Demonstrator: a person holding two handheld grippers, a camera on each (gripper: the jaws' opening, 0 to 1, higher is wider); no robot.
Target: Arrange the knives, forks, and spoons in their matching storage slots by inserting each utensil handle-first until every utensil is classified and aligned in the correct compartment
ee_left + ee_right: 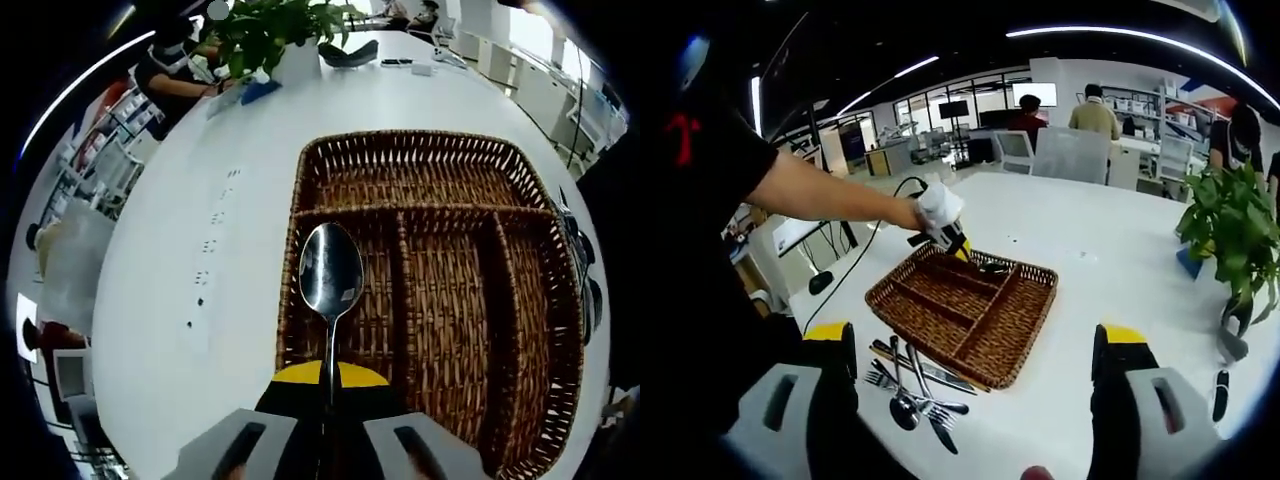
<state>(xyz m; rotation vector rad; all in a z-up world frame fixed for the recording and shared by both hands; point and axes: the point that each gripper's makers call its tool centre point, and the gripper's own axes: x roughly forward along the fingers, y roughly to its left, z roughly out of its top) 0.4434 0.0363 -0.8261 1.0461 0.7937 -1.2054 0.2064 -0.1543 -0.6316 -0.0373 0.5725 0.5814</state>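
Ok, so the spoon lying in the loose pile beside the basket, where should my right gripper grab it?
Probably take the spoon at its thin neck just behind the bowl, coming down from above on the near side, away from the basket. The bowl lies nearest the open right gripper, while the handle runs back among the forks. Set the fingers across the neck.

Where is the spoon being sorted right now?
In the left gripper view, the spoon is held in the left tool, bowl forward, over the wicker tray's leftmost long slot. The remaining cutlery pile lies beside the tray on the white table.
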